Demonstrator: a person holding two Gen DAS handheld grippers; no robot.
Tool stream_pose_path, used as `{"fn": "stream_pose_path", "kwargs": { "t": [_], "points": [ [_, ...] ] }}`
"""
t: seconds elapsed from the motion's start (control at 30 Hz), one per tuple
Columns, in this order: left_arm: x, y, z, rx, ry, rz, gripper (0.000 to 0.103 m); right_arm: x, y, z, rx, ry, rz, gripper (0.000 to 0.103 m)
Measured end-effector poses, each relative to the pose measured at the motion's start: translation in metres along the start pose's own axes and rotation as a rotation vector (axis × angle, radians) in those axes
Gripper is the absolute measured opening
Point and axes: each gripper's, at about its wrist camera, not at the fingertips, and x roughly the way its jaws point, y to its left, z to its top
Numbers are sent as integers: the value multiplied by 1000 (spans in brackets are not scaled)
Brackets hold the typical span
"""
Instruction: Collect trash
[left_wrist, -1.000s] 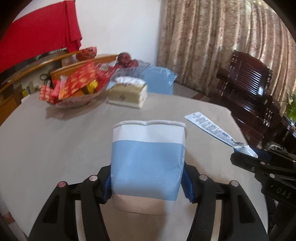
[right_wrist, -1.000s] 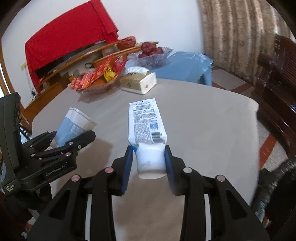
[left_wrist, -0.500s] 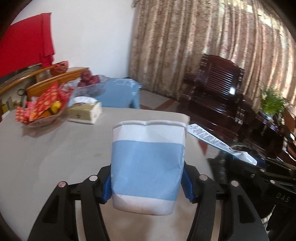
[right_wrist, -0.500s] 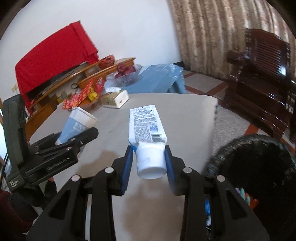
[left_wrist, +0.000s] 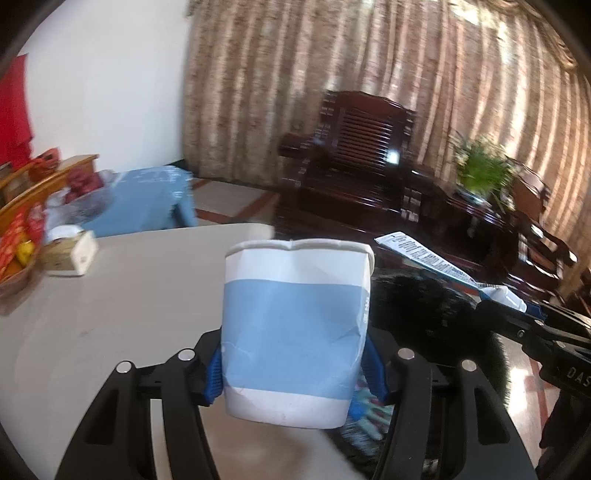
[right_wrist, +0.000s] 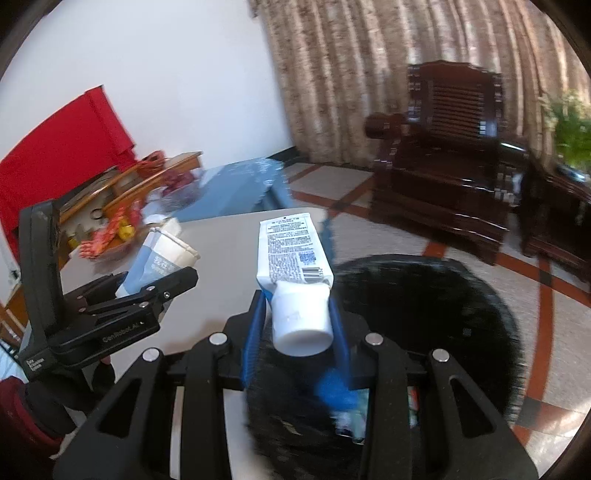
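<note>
Beside the surface, each hand-held gripper grips trash: left a paper cup, right a tube. Centre both over the black bin before releasing.

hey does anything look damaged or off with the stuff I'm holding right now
Yes. The paper cup in the left gripper is squashed: its rim is pinched flat and the blue band is creased near the right finger. The tube in the right gripper looks intact, cap on.
</note>
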Motion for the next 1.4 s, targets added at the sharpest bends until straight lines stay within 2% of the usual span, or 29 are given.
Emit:
{"fn": "stream_pose_path", "kwargs": {
  "t": [0.23, 0.4, 0.5, 0.57, 0.63, 0.7, 0.73, 0.9, 1.13, 1.4],
  "points": [
    [32, -51, 4, 57, 28, -85, 59, -7, -46, -17, 33, 13, -91, 32],
    [59, -77, 3, 81, 64, -129, 59, 5, -67, -29, 46, 44, -139, 34],
    [74, -86, 4, 89, 103, -162, 71, 11, -80, -35, 62, 51, -180, 59],
    [82, -89, 4, 77, 132, -174, 76, 13, -85, -39, 73, 59, -191, 61],
    [84, -87, 5, 68, 137, -175, 80, 11, -92, -43, 95, 54, -208, 78],
    [82, -84, 5, 62, 140, -181, 82, 7, -95, -43, 107, 44, -209, 85],
    [81, -84, 5, 62, 140, -182, 83, 5, -95, -45, 111, 40, -210, 92],
    [71, -79, 9, 57, 121, -195, 93, -1, -93, -45, 128, 35, -205, 94],
    [65, -82, 15, 52, 104, -196, 94, -17, -92, -44, 156, 5, -201, 94],
    [37, -78, 18, 86, 54, -163, 94, -35, -83, -35, 152, -25, -191, 95]
  ]
}}
